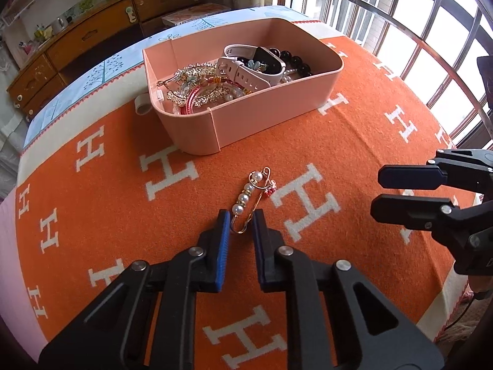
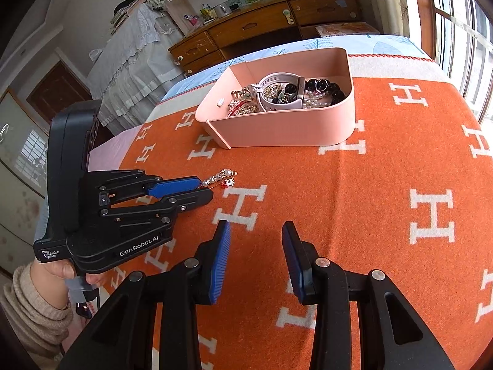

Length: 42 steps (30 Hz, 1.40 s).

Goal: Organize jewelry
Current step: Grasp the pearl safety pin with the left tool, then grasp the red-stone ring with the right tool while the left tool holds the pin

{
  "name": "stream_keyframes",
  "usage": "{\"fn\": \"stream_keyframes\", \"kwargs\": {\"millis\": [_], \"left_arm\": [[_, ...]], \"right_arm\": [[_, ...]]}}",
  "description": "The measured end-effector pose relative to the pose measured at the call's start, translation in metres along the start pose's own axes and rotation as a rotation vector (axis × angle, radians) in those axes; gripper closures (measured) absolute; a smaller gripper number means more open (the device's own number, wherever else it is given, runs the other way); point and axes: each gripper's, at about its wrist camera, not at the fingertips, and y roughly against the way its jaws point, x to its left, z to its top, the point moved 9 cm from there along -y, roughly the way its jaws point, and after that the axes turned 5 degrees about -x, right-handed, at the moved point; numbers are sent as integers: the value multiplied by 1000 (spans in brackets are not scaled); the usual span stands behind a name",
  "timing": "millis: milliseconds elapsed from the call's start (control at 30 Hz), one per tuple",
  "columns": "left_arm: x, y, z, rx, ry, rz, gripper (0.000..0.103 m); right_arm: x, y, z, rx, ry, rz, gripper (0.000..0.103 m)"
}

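Jaws of the left gripper stand narrowly parted astride the near loop of the pearl brooch, whose long axis runs away toward the pink box, while the right gripper, wide and empty, hangs farther off.

Home bedroom: wooden dresser, blanket-covered bed.

The pearl brooch had its looped end tucked between the left gripper pads, so contact there couldn't be judged. From the right wrist, that same gripper covered the brooch's near end. Inside the pink box, the watch buried the black beads and gold pieces beneath it; the tangle was too fine to sort out. The right gripper ran off the frame's right edge.
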Motion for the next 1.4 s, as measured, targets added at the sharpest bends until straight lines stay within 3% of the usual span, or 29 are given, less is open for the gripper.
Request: {"fn": "stream_keyframes", "kwargs": {"millis": [267,500,667,1000,1133,1400], "left_arm": [[4,10,1,-1,12,57,92],[-4,31,-4,31,-87,104,92],[-11,55,-4,10,-97,117,94],[-7,111,9,-109,-8,131,94],[0,128,13,-148,35,118,94],[23,140,11,-186,131,95,94]], "right_arm": [[-1,1,-3,-4,-5,7,67],[3,6,-4,-10,3,20,67],[8,8,-5,-12,20,30,67],[34,-18,8,17,146,37,71],[47,-35,23,-1,255,10,72],[64,-78,28,53,407,-49,74]]}}
